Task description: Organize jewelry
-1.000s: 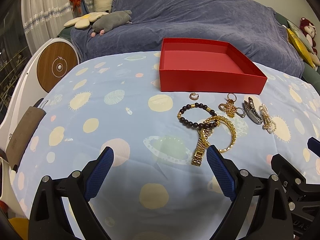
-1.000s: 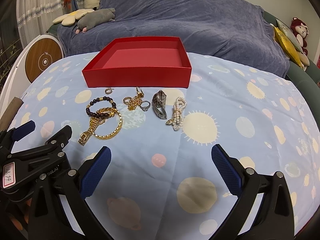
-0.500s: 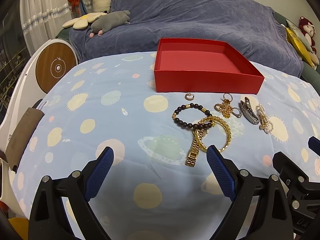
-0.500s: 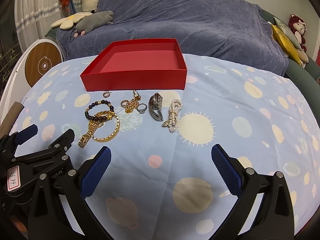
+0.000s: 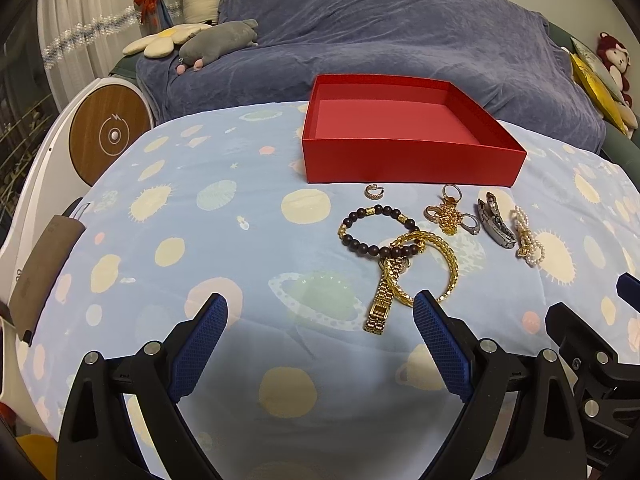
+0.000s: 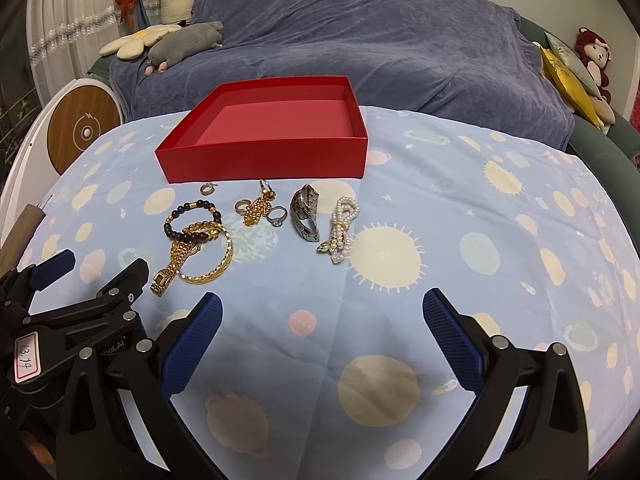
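Note:
An empty red box (image 5: 408, 162) (image 6: 264, 160) stands on the planet-print cloth. In front of it lie a dark bead bracelet (image 5: 376, 232) (image 6: 190, 222), a gold bangle (image 5: 448, 264) (image 6: 218, 268), a gold watch (image 5: 384, 300) (image 6: 172, 266), a small hoop earring (image 5: 374, 191), a gold charm with rings (image 5: 450, 216) (image 6: 258, 208), a silver watch (image 5: 496, 226) (image 6: 305, 212) and a pearl strand (image 5: 528, 238) (image 6: 342, 230). My left gripper (image 5: 320, 312) is open, its right finger just short of the gold watch. My right gripper (image 6: 322, 312) is open, well short of the pearls.
A sofa under a blue-grey throw (image 5: 400, 32) runs behind the table, with plush toys (image 5: 216, 40) at its left and cushions (image 6: 568, 68) at its right. A white round device with a wooden disc (image 5: 108, 136) stands at the left edge.
Both grippers have drawn back a little and shifted, so the box and jewelry sit slightly further left in each view. Nothing on the cloth has moved.

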The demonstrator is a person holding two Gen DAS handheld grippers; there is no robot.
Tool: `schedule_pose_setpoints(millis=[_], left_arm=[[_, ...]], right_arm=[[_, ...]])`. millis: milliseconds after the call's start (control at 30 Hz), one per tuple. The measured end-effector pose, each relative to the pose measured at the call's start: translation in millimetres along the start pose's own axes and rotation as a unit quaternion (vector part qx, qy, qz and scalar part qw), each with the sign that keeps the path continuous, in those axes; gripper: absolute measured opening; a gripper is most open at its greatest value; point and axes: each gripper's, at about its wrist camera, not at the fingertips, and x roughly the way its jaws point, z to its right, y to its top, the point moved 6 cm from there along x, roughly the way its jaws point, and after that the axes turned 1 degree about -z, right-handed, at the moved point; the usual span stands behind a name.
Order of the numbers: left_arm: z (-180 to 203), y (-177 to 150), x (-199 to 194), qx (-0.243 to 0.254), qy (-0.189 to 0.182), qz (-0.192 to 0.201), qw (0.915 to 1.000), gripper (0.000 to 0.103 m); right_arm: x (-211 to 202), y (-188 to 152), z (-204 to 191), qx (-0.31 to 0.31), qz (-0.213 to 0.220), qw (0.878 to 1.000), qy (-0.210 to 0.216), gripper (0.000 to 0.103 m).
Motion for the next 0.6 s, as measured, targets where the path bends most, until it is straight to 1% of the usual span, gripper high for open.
schedule_pose_setpoints(millis=[600], left_arm=[[2.4,0.3,0.5,0.000,-0.001,-0.001,1.0000,0.092]], right_arm=[[0.0,0.3,-0.3,0.000,0.000,1.000,0.000,0.098]])
